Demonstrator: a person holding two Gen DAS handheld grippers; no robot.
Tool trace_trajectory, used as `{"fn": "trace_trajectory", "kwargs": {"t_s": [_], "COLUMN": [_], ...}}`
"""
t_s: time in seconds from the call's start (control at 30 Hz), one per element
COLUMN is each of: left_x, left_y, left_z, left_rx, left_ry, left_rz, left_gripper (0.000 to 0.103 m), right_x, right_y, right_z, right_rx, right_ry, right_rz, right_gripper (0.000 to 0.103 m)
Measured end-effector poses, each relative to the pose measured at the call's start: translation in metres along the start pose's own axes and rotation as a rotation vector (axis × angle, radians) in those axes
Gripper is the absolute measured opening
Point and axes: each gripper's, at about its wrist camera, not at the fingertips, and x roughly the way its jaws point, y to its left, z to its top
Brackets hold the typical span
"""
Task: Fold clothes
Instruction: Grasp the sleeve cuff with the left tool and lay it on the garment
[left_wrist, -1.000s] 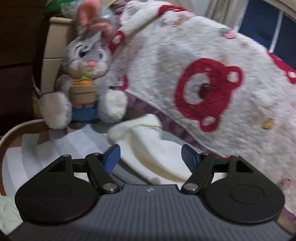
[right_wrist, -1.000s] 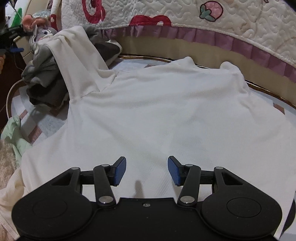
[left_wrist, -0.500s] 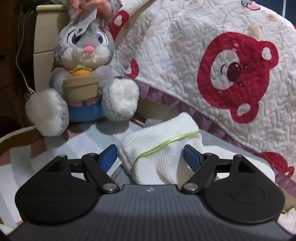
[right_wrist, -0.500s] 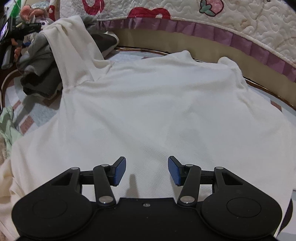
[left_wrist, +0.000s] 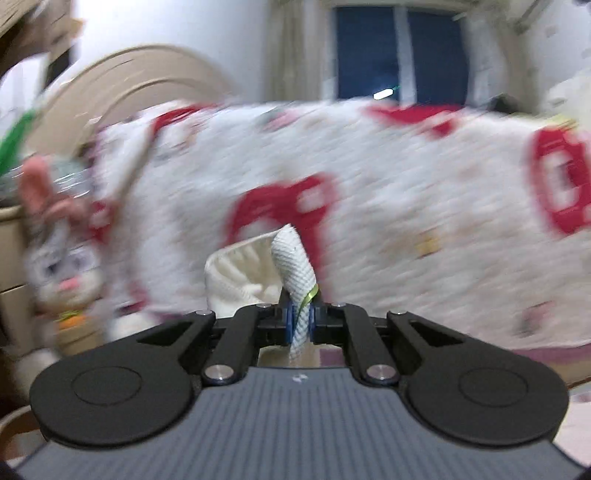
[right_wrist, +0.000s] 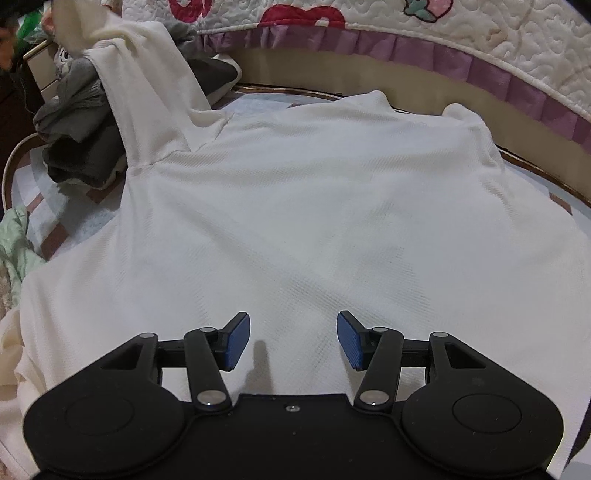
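Your left gripper (left_wrist: 300, 320) is clamped tight on a fold of the white shirt (right_wrist: 295, 206): the sleeve (left_wrist: 295, 258) stands up between the blue pads (left_wrist: 289, 321), pinched at its green-trimmed edge, with the cuff opening to the left just beyond the tips. Behind it the view is smeared by motion; you can make out the quilt (left_wrist: 406, 221) with red bears, a grey plush rabbit (left_wrist: 59, 258) at far left, and a dark window (left_wrist: 399, 51) above.

Your right gripper (right_wrist: 293, 341) hangs wide open over the lower body of the shirt, its jaws well apart and holding nothing; whether the tips touch the cloth cannot be told. The shirt lies spread flat across the bed straight ahead of it, collar toward the quilt's purple frill (right_wrist: 424, 51). Its left sleeve rises up and away to the upper left, over a heap of grey clothes (right_wrist: 81, 140). A pale green garment (right_wrist: 16, 240) lies at the left edge.
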Motion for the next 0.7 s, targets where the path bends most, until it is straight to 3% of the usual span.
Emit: {"fn": "trace_trajectory", "kwargs": {"t_s": [0.2,0.3,0.37,0.4,0.43,0.5,0.57,0.63,0.7], "left_x": [-0.026,-0.013,-0.002,0.004,0.009,0.007,0.003,0.007,0.023], "left_y": [-0.098,-0.156,-0.197,-0.217,-0.237,-0.259,-0.263,-0.253,-0.23], "left_z": [0.013,-0.015,-0.056,-0.076,-0.096,-0.133,-0.154,-0.163,-0.171], "left_rx": [-0.146,-0.245,-0.26,-0.266,-0.264,-0.152,-0.006,0.075,0.072], "left_ry": [0.042,0.199,0.411,0.517,0.617,0.721,0.722,0.685,0.697], "left_rz": [-0.402,-0.601,-0.694,-0.739,-0.779,-0.796,-0.758,-0.695,-0.609], "left_gripper": [0.008,0.009,0.032,0.05,0.049,0.049,0.05,0.052,0.053], "right_x": [-0.001,-0.004,-0.005,-0.003,-0.002,-0.001,-0.002,-0.005,-0.009], "right_y": [0.003,0.001,-0.007,-0.011,-0.016,-0.024,-0.03,-0.036,-0.044], "right_z": [0.001,-0.002,-0.006,-0.01,-0.013,-0.02,-0.027,-0.031,-0.032], "right_rx": [-0.023,-0.016,0.021,0.042,0.064,0.098,0.126,0.175,0.24], "right_ry": [0.015,0.019,0.024,0.036,0.049,0.069,0.08,0.066,0.035], "right_rz": [0.059,0.064,0.051,0.036,0.021,-0.002,-0.013,0.005,0.046], "right_gripper": [0.058,0.058,0.058,0.058,0.058,0.058,0.058,0.058,0.058]}}
